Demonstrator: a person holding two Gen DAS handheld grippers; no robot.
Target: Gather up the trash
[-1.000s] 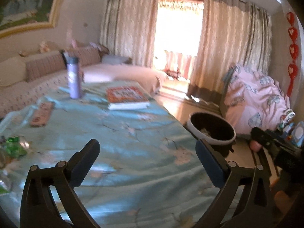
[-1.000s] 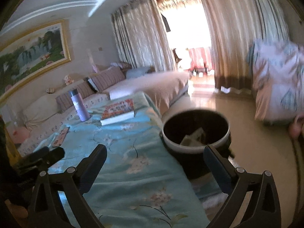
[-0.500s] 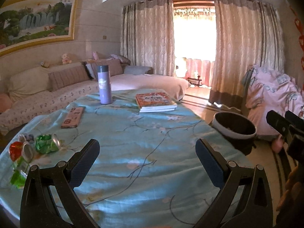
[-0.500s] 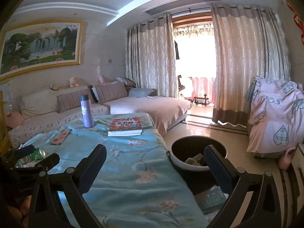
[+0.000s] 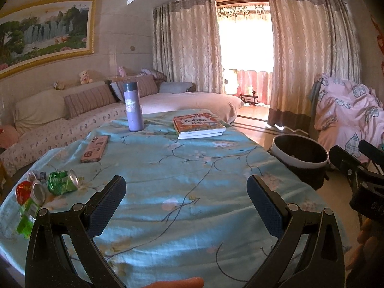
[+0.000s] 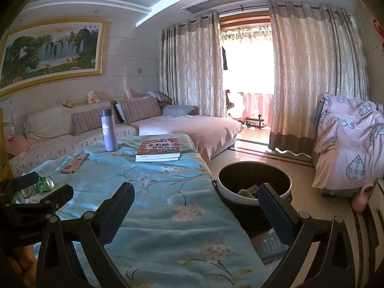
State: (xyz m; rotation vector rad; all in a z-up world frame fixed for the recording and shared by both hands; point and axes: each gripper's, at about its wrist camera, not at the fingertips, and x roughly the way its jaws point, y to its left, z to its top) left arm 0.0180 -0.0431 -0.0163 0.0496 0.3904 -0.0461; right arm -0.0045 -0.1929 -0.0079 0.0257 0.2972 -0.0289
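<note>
Crushed cans lie at the table's left edge: a green can point(image 5: 63, 182), a red can point(image 5: 25, 190) and green wrapper scraps point(image 5: 25, 223) in the left wrist view. The green can point(image 6: 44, 184) also shows in the right wrist view. A dark trash bin with a white rim point(image 5: 300, 152) stands on the floor right of the table and holds some paper trash point(image 6: 248, 189). My left gripper point(image 5: 186, 206) hangs open and empty over the blue tablecloth point(image 5: 182, 182). My right gripper point(image 6: 195, 212) is open and empty, over the table's right edge beside the bin point(image 6: 254, 182).
A purple flask point(image 5: 133, 106), a stack of books point(image 5: 198, 124) and a pink flat case point(image 5: 94, 148) sit on the far half of the table. A sofa point(image 6: 187, 124) runs behind it. A chair draped in pink cloth point(image 6: 350, 144) stands right of the bin.
Both grippers have pulled back and tilted up from the bin. The whole table and the cans at its left edge have come into view. Both stay open.
</note>
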